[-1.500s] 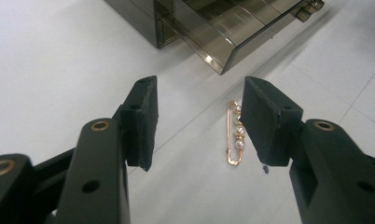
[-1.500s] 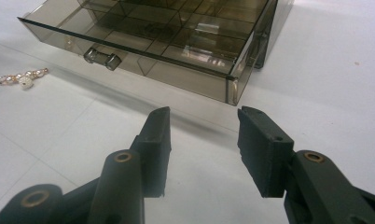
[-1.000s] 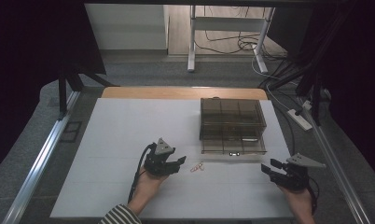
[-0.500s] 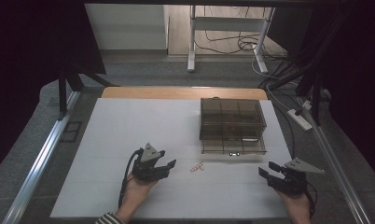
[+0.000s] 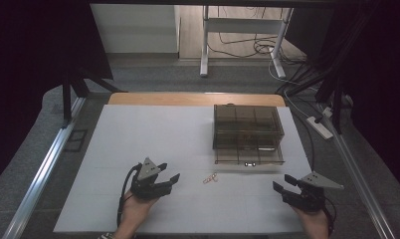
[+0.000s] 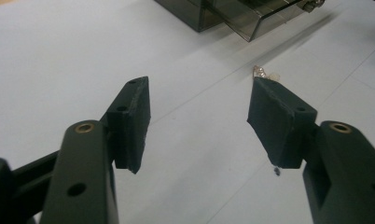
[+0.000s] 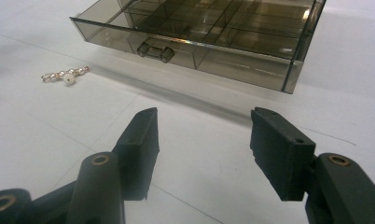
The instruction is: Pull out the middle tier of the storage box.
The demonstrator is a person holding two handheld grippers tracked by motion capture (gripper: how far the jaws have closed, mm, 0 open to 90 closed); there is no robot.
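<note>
A smoky see-through drawer box [image 5: 248, 124] stands right of centre on the white table [image 5: 153, 129], its divided drawer [image 7: 195, 42] pulled out toward me. A small gold chain piece with a pearl [image 5: 210, 178] lies on the sheet in front of it, also seen as a gold chain [image 7: 65, 74] and a gold bit [image 6: 265, 72] behind one pad. My left gripper [image 5: 169, 172] rests left of the chain, open and empty [image 6: 199, 112]; its jaws have just been opening. My right gripper [image 5: 283, 182] sits near the front right corner, open and empty [image 7: 204, 135], its jaws also just opening.
A white power strip [image 5: 320, 128] with cables lies off the table's right edge. A metal rail [image 5: 44, 169] runs along the left side. The wooden table edge [image 5: 193, 98] shows at the back, with desk legs and cables on the floor beyond.
My left gripper has drawn back to the left and toward the near edge, away from the chain piece, and its jaws stand wider. The right gripper has stayed nearly still, jaws slightly wider.
</note>
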